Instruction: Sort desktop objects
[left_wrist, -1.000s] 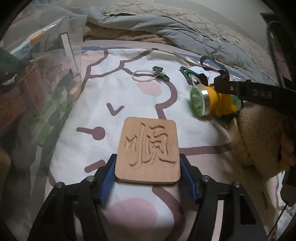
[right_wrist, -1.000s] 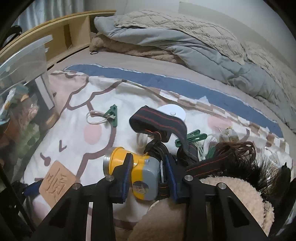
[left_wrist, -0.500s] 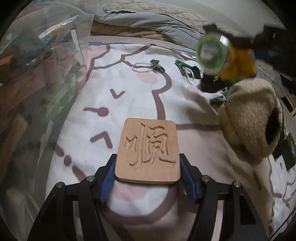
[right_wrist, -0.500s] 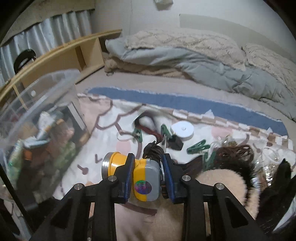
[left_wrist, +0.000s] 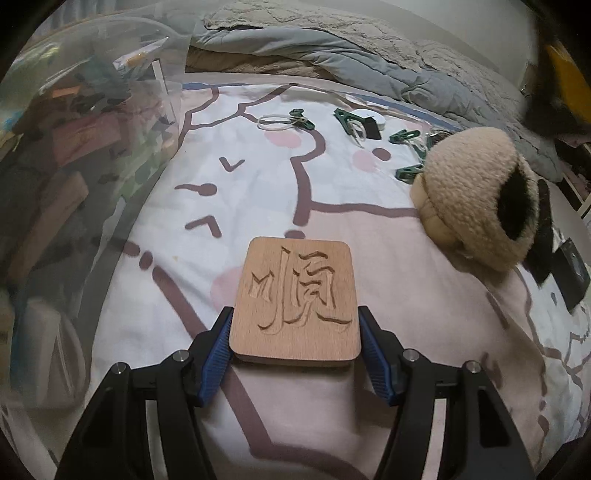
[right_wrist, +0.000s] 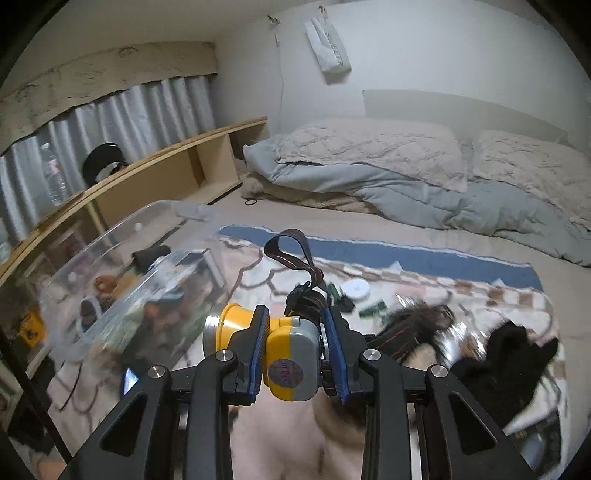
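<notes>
- Bed (right_wrist: 369, 229), largest of all: I run both claws over its cartoon-print sheet (left_wrist: 258, 177), where green clips (left_wrist: 404, 136) and a plush toy (left_wrist: 476, 195) lie unsorted.
- Clear bin (right_wrist: 122, 280), at the sheet's left edge, part full; I judge it the drop point.
- Headlamp (right_wrist: 284, 354): my right claw (right_wrist: 295, 358) pinches its yellow-grey body side to side, lifted above the bed, strap (right_wrist: 295, 254) trailing loose. Hard, smooth plastic and likely light; the body is the place to grip, since the strap would swing and may snag.
- Wooden plaque (left_wrist: 295, 302): my left claw (left_wrist: 295, 354) clamps its near edges, held over the sheet. Stiff and flat, it should not slip.
</notes>
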